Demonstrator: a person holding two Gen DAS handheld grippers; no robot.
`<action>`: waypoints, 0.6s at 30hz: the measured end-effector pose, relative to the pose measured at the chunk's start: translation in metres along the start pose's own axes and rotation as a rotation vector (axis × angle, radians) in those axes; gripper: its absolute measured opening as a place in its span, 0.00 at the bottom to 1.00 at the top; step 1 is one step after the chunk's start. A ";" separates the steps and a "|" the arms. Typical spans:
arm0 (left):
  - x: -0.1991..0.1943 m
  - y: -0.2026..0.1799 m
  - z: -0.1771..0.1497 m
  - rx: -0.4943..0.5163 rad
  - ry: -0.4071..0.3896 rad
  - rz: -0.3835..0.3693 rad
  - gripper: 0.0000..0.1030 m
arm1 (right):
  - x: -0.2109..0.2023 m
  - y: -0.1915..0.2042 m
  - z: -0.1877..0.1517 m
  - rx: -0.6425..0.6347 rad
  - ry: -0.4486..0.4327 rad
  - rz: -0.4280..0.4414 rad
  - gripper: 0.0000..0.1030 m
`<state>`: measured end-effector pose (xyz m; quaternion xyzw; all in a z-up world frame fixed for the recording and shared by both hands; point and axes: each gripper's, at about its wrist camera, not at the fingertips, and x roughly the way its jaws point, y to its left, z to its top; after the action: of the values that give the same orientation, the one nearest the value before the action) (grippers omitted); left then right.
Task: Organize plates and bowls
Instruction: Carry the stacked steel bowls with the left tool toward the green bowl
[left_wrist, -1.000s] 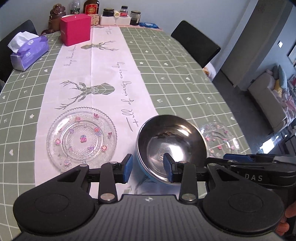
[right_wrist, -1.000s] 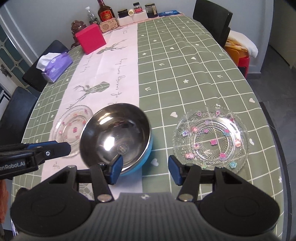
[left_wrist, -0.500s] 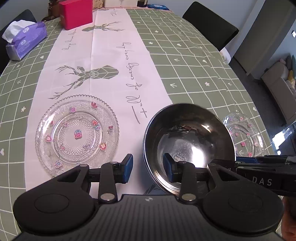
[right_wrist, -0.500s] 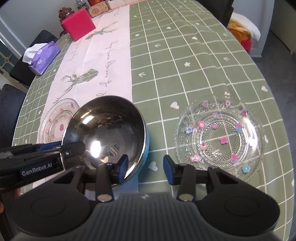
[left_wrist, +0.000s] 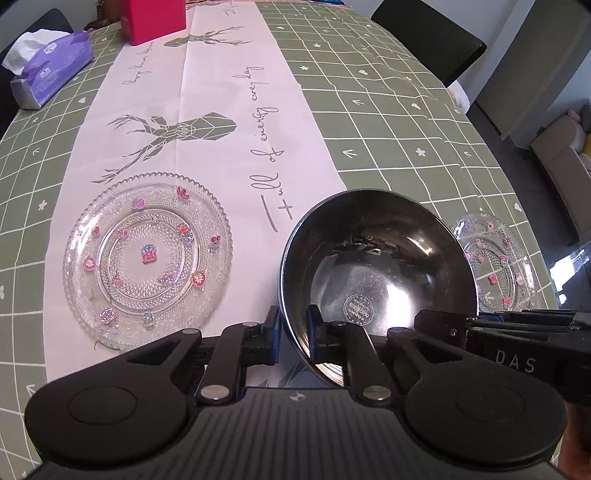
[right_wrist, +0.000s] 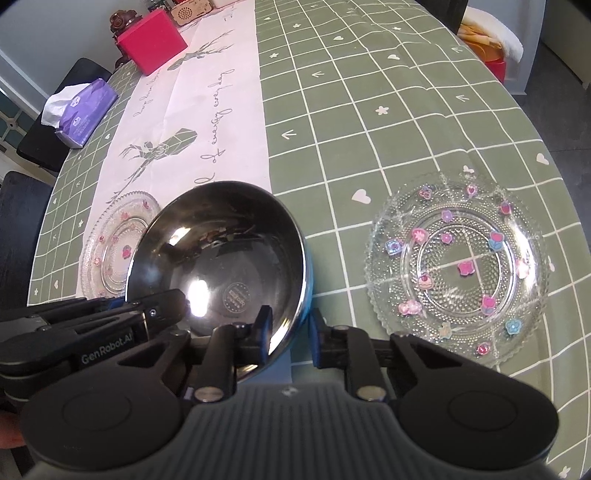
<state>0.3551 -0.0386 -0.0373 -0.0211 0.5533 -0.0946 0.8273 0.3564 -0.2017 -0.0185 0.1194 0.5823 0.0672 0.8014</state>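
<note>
Bowl (left_wrist: 376, 280) is sitting between two glass plates (left_wrist: 147, 258) (right_wrist: 458, 269), both the left gripper (left_wrist: 293, 334) and right gripper (right_wrist: 290, 328) closing narrowly astride its near rim, seemingly pinching it, so stacking is apparently only beginning, with everything lying separate.

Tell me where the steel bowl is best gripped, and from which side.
Grip the steel bowl at its thin near rim, one finger inside and one outside, coming from the near table edge. The wall is too wide and curved to span. Both the left gripper and right gripper straddle that rim this way, on opposite sides, and appear closed on it.
</note>
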 end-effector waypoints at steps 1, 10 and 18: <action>0.000 -0.001 0.000 0.002 0.000 0.003 0.14 | 0.000 0.001 0.000 -0.003 0.000 -0.005 0.17; -0.012 -0.005 -0.004 0.024 0.010 0.004 0.14 | -0.009 0.002 -0.002 -0.023 -0.011 -0.025 0.13; -0.040 -0.008 -0.010 0.062 0.006 0.019 0.14 | -0.030 0.013 -0.012 -0.071 -0.022 -0.022 0.12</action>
<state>0.3299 -0.0382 -0.0035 0.0098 0.5529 -0.1039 0.8267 0.3364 -0.1955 0.0089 0.0855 0.5721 0.0777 0.8120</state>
